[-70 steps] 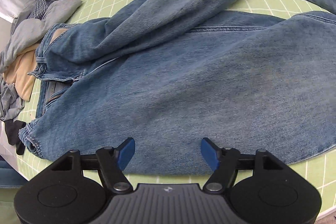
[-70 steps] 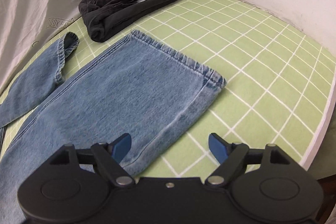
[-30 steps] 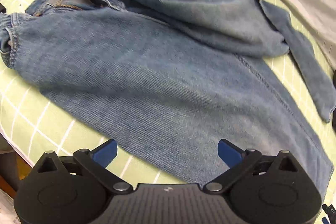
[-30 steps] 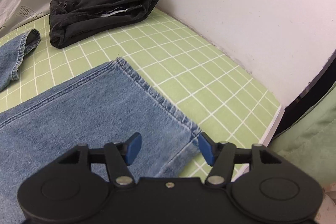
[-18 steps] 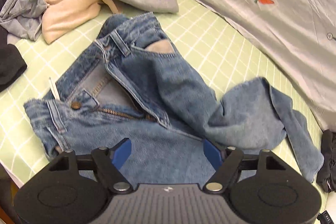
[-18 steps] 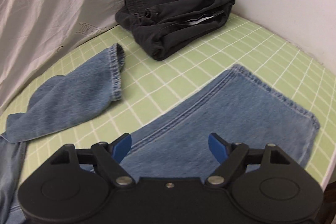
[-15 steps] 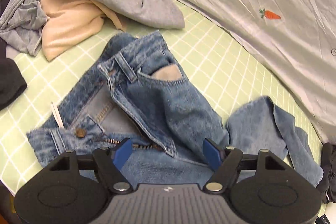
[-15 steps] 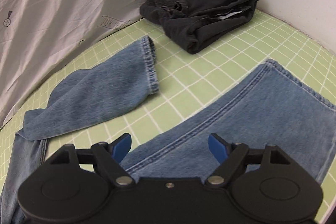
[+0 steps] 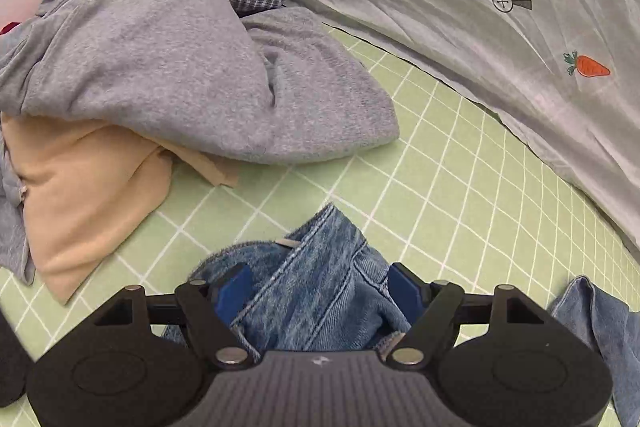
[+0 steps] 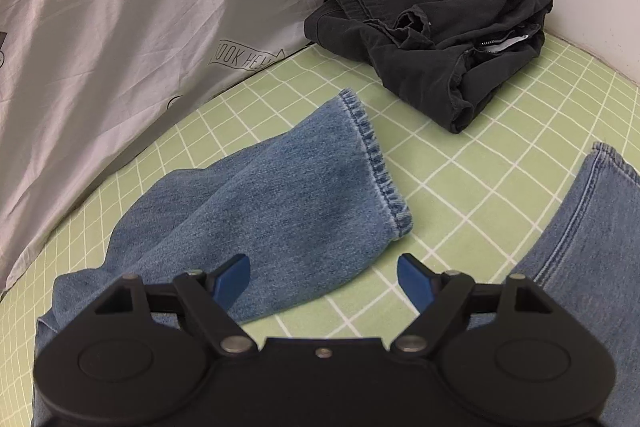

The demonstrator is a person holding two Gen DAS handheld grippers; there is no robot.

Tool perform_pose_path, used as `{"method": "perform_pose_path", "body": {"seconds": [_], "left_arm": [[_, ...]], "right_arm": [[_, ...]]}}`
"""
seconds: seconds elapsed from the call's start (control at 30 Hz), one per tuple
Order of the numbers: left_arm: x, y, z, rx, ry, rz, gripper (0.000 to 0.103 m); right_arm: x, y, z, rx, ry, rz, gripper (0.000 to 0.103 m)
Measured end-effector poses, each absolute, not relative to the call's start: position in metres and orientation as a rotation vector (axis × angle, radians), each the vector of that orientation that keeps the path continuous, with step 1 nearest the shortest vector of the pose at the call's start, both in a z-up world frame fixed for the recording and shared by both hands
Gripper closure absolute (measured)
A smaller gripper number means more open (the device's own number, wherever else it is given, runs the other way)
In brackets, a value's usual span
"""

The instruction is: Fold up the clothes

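Hiding much of the jeans [image 9: 320, 291] on the green surface [image 9: 460, 187], left tongs [image 9: 320, 287] wide astride the waistband, right tongs [image 10: 322, 277] wide over a leg [image 10: 280, 211], grey heap [image 9: 160, 67] and black trousers [image 10: 432, 27] beyond.

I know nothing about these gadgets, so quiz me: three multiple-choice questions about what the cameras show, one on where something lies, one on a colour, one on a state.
1. Where does the dark charcoal folded trousers bundle lie?
A. in the far corner by the white wall
B. on the grey sweatshirt
C. between the right gripper's fingers

2. What colour is the garment under the heather-grey sweatshirt?
A. red
B. peach-beige
C. black

3. How is the left gripper set?
A. shut on the denim
B. open, blue denim jeans waistband between its fingers
C. out of view

Answers: 1 A, the bundle sits on the green checked mat where wall and printed sheet meet. 2 B, the peach-beige garment pokes out below. 3 B, its blue pads stand apart around the blue denim jeans.
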State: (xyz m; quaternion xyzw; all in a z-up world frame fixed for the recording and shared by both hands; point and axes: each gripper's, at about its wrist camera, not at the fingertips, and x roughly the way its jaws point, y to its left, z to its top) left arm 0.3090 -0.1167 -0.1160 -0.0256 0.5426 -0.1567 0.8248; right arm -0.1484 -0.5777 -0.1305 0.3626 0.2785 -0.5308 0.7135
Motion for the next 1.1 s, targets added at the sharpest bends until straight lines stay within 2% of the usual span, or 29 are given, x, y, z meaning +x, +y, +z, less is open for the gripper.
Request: {"method": "perform_pose_path", "body": {"seconds": [0.23, 0.4, 0.43, 0.47, 0.5, 0.53, 0.57, 0.63, 0.67, 0.8, 1.1], "left_arm": [[0.336, -0.126, -0.138, -0.063, 1.198, -0.399, 0.027], [0.333, -0.131, -0.146, -0.051, 1.224, -0.392, 0.029], [0.332, -0.131, -0.147, -0.052, 1.226, -0.388, 0.029], [0.332, -0.131, -0.147, -0.061, 1.225, -0.379, 0.031], [0.331, -0.129, -0.147, -0.064, 1.227, -0.359, 0.040], [0.331, -0.128, -0.148, -0.068, 1.228, -0.340, 0.046], [0.330, -0.127, -0.148, -0.073, 1.229, -0.322, 0.058], [0.328, -0.122, -0.146, -0.112, 1.225, -0.322, 0.068], [0.328, -0.120, -0.145, -0.131, 1.223, -0.322, 0.074], [0.320, -0.116, -0.137, -0.139, 1.178, -0.308, 0.087], [0.312, -0.098, -0.082, -0.095, 0.929, -0.198, 0.090]], "right_arm": [[-0.153, -0.593, -0.153, 0.883, 0.625, -1.314, 0.017], [-0.156, -0.604, -0.165, 0.947, 0.665, -1.358, 0.020], [-0.156, -0.605, -0.165, 0.953, 0.662, -1.365, 0.023], [-0.156, -0.605, -0.164, 0.950, 0.649, -1.365, 0.034], [-0.155, -0.605, -0.164, 0.948, 0.637, -1.365, 0.041], [-0.153, -0.606, -0.164, 0.938, 0.634, -1.357, 0.054], [-0.152, -0.607, -0.164, 0.938, 0.627, -1.335, 0.069], [-0.150, -0.608, -0.163, 0.943, 0.604, -1.311, 0.095], [-0.149, -0.608, -0.162, 0.948, 0.588, -1.307, 0.099], [-0.154, -0.602, -0.141, 0.893, 0.480, -1.296, 0.100], [-0.205, -0.601, -0.044, 0.641, 0.225, -1.408, 0.101]]}}
